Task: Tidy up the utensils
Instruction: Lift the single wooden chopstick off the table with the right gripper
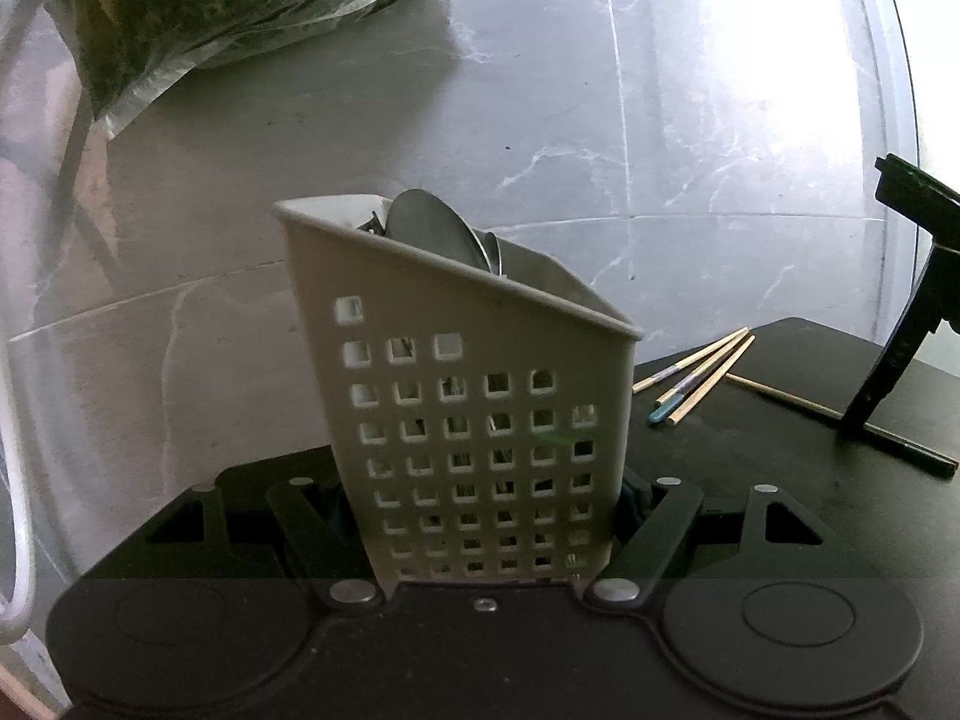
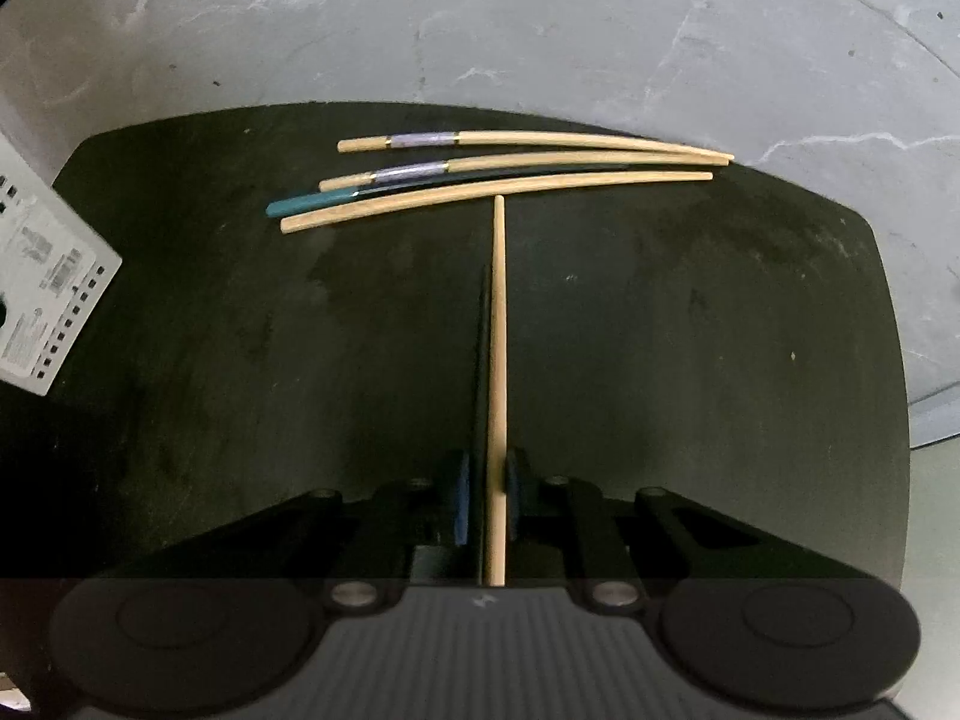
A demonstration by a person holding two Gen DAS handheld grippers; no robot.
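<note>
Jaws: left gripper point(image 1: 480, 516) clamps caddy point(image 1: 468, 408); right gripper point(image 2: 487, 504) pinches one chopstick point(image 2: 497, 324). Spoons point(image 1: 438, 231) already inside; approx. four chopsticks point(image 2: 516, 171) left on bench point(image 2: 720, 330).

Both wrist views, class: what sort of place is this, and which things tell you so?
Probably a home kitchen or dining spot: a white cutlery holder with spoons, loose chopsticks on a dark mat, and a grey marble-look floor.

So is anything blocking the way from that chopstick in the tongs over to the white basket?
Nothing visible: the chopstick in the right tongs faces bare black mat toward the basket.
</note>
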